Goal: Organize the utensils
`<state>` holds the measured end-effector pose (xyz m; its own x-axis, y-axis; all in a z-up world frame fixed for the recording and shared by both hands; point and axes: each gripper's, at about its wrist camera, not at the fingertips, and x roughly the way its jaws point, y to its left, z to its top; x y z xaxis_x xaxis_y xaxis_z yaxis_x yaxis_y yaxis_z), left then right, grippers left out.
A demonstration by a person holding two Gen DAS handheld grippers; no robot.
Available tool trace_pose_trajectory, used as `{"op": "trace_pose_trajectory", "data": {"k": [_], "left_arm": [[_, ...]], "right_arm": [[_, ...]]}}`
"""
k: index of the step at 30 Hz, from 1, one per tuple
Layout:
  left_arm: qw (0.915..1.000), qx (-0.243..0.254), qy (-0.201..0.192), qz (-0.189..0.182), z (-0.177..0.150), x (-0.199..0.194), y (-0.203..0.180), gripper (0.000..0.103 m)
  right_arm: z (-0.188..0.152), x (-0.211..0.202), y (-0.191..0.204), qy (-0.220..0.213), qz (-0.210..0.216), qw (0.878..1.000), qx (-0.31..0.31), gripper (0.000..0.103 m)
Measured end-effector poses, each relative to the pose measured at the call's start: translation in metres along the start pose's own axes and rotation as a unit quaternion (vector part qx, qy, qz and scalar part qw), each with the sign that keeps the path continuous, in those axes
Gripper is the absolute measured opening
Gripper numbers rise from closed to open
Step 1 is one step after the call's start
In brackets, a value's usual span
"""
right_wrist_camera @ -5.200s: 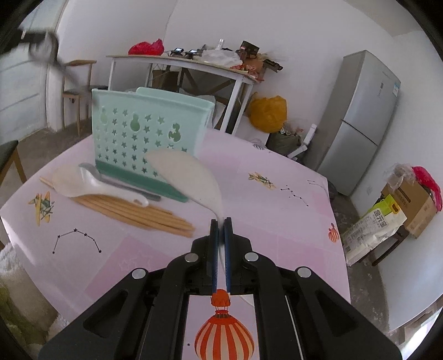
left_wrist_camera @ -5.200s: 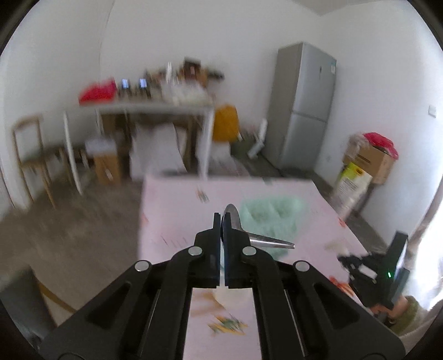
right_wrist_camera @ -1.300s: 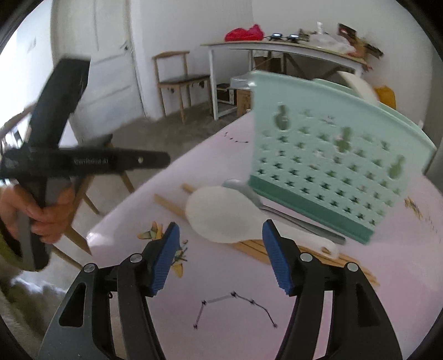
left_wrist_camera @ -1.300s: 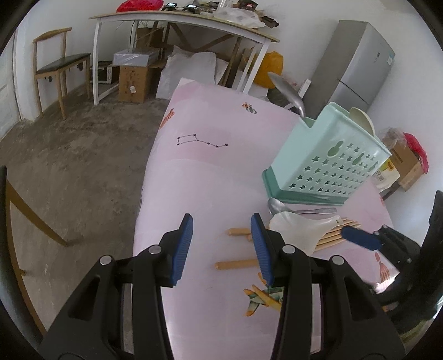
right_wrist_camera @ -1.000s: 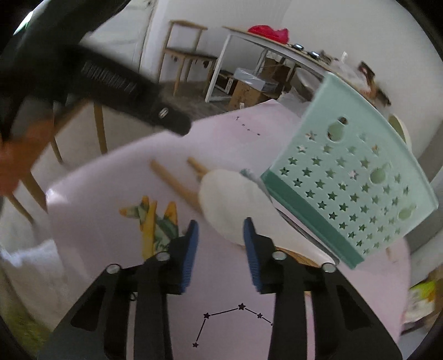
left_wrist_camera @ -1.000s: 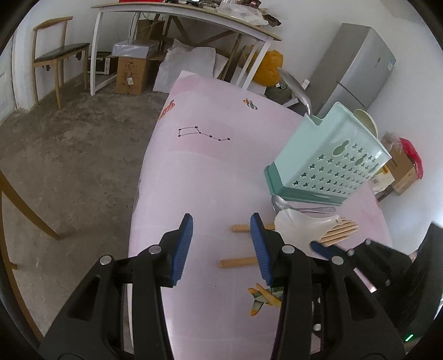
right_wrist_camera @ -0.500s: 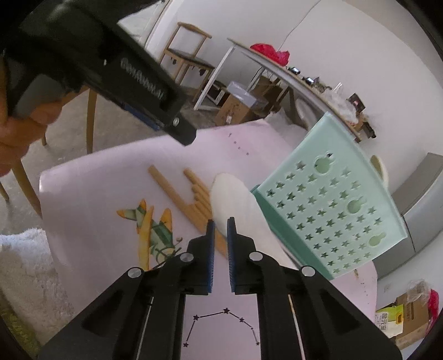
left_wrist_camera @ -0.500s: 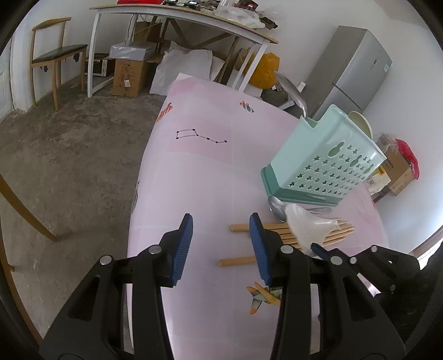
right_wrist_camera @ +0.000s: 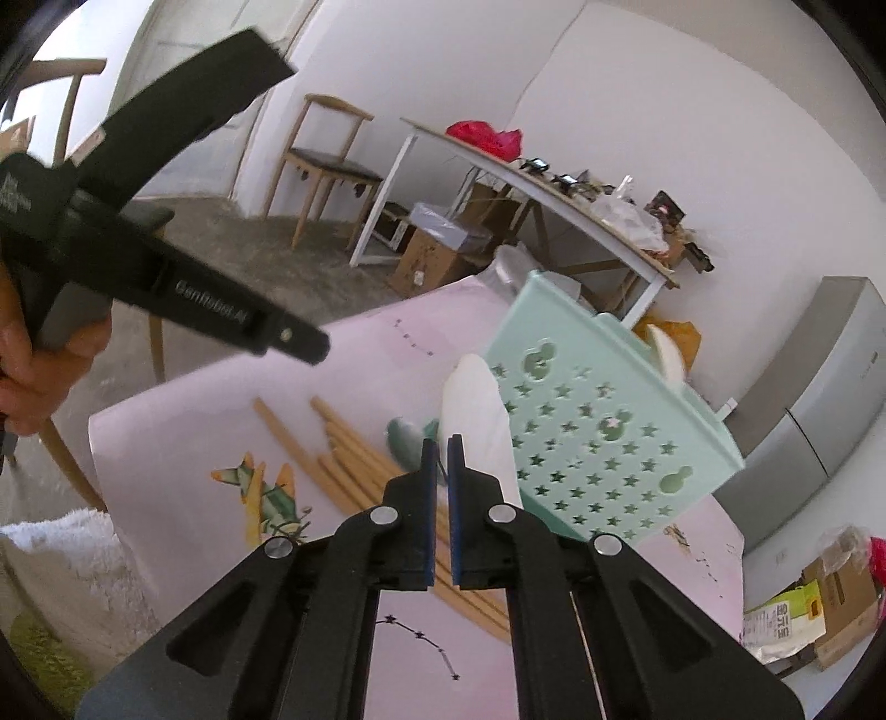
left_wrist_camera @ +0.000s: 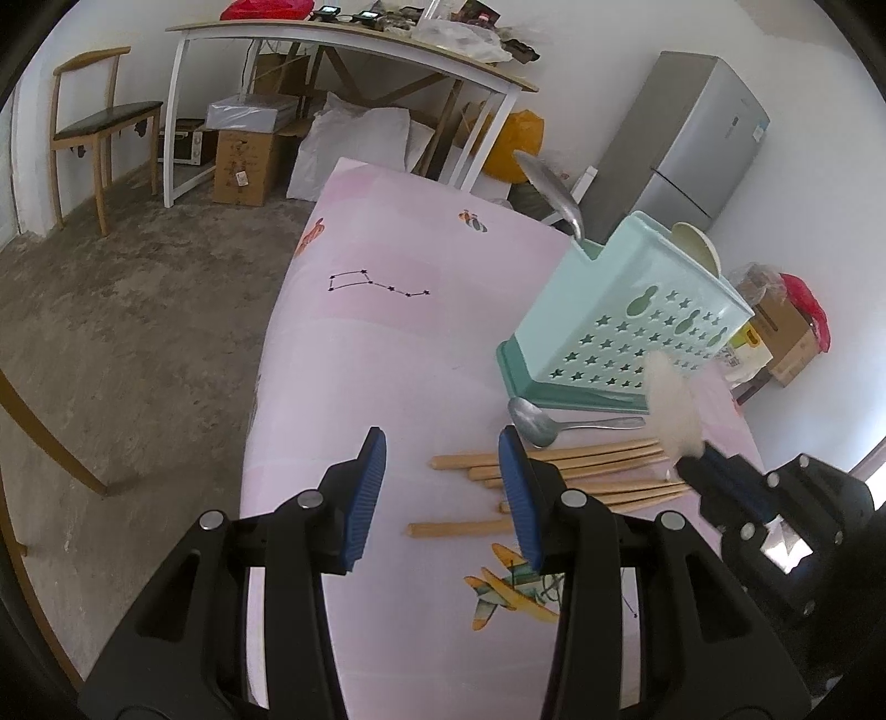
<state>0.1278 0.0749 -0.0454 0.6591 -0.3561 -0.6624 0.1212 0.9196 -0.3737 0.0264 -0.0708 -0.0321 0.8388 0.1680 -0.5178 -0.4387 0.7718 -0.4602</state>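
Note:
A mint green utensil holder (left_wrist_camera: 631, 327) with star holes stands on the pink table (left_wrist_camera: 354, 354); a metal spoon (left_wrist_camera: 551, 191) and a white spoon (left_wrist_camera: 698, 246) stick up in it. My right gripper (right_wrist_camera: 442, 443) is shut on a white rice paddle (right_wrist_camera: 479, 410) and holds it lifted in front of the holder (right_wrist_camera: 598, 421); the paddle also shows in the left wrist view (left_wrist_camera: 673, 410). Several wooden chopsticks (left_wrist_camera: 565, 471) and a metal spoon (left_wrist_camera: 548, 423) lie on the table. My left gripper (left_wrist_camera: 440, 484) is open and empty above the chopstick ends.
A wooden chair (right_wrist_camera: 326, 149) and a long white desk (left_wrist_camera: 332, 41) with boxes under it stand beyond the table. A grey fridge (left_wrist_camera: 686, 133) is at the back right. The table's left edge drops to the concrete floor.
My right gripper closed on the white rice paddle and lifted it off the table toward the holder. My left gripper stayed open and nearly still.

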Motion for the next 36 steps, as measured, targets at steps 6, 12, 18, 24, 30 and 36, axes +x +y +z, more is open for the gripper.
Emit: {"op": "trace_pose_trajectory", "data": {"k": [6, 12, 18, 24, 30, 36], "left_arm": [[0.9985, -0.019, 0.014, -0.049, 0.007, 0.011, -0.004, 0.039], [0.9945, -0.032, 0.055, -0.083, 0.014, 0.041, -0.013, 0.039], [0.9923, -0.04, 0.087, -0.078, 0.018, 0.062, -0.018, 0.039], [0.9888, -0.048, 0.127, -0.061, 0.021, 0.084, -0.021, 0.035], [0.9888, -0.044, 0.135, -0.046, 0.024, 0.091, -0.029, 0.028], [0.9896, -0.041, 0.135, -0.025, 0.026, 0.095, -0.034, 0.019]], "right_arm": [[-0.002, -0.008, -0.013, -0.007, -0.014, 1.0, 0.019, 0.003], [0.0, -0.008, -0.027, -0.014, -0.026, 0.999, 0.036, 0.002], [-0.003, -0.014, -0.042, -0.024, -0.041, 0.997, 0.056, 0.002], [-0.008, -0.019, -0.062, -0.029, -0.061, 0.994, 0.091, 0.002], [-0.016, -0.022, -0.087, -0.034, -0.08, 0.987, 0.136, 0.002], [-0.028, -0.026, -0.107, -0.04, -0.093, 0.979, 0.177, 0.002]]}}
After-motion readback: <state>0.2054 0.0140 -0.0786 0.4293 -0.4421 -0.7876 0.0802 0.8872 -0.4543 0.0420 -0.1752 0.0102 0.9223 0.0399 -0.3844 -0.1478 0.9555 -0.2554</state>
